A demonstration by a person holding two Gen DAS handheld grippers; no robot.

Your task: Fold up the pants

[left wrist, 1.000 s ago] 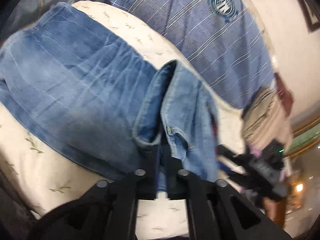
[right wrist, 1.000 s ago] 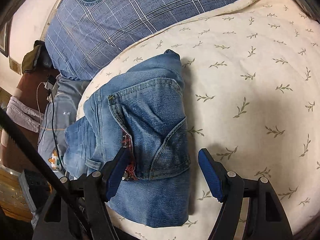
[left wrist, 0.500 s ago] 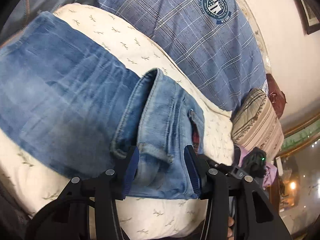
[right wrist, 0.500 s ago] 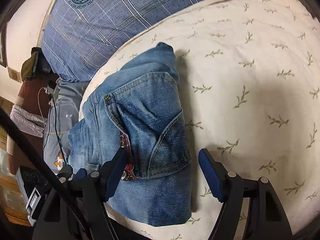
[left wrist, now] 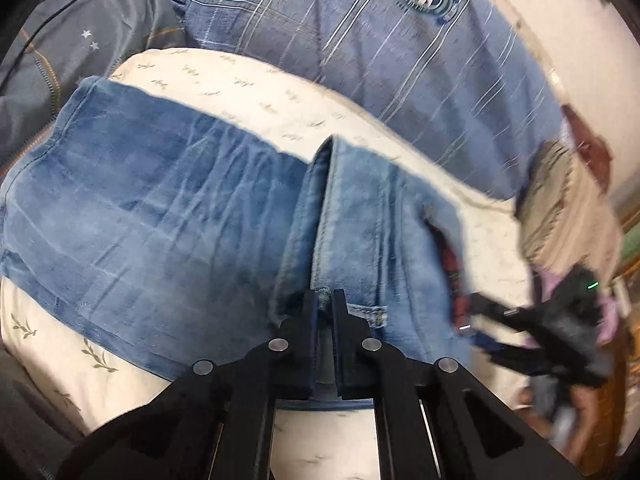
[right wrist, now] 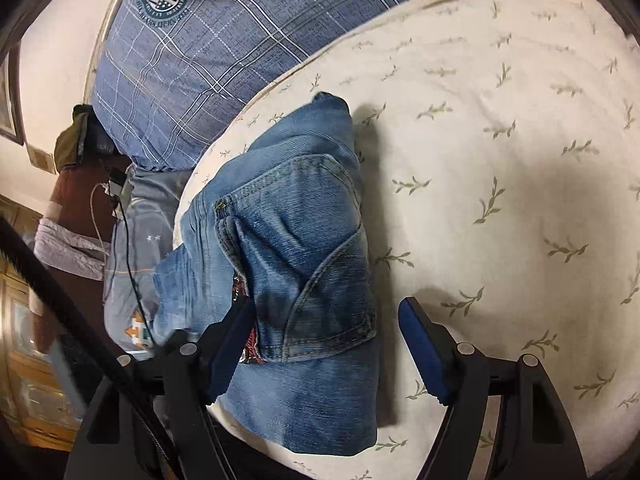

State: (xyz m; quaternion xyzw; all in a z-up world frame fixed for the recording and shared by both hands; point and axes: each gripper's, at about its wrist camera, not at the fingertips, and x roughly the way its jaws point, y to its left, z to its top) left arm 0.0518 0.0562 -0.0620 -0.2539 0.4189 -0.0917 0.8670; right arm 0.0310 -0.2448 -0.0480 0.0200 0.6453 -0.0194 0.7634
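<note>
Blue denim pants [left wrist: 160,216] lie on a cream leaf-print bedcover [left wrist: 248,88], legs spread left, the waist part folded over at the right. My left gripper [left wrist: 325,300] is shut on the folded denim edge near the waistband [left wrist: 360,232]. In the right wrist view the folded pants [right wrist: 304,248] show a back pocket on top. My right gripper [right wrist: 326,340] is open, its blue-padded fingers [right wrist: 420,344] straddling the near end of the fold, not gripping. The right gripper also shows in the left wrist view [left wrist: 532,332].
A blue plaid pillow [left wrist: 380,48] with a round emblem lies behind the pants, also in the right wrist view [right wrist: 208,48]. A grey star-print cloth [left wrist: 72,52] is at the left. A striped cushion [left wrist: 560,200] sits at the right. Cables [right wrist: 120,216] run beside the bed.
My left gripper, open around the fold half a second ago, has shut on the denim edge. My right gripper has stayed open over the pocket end.
</note>
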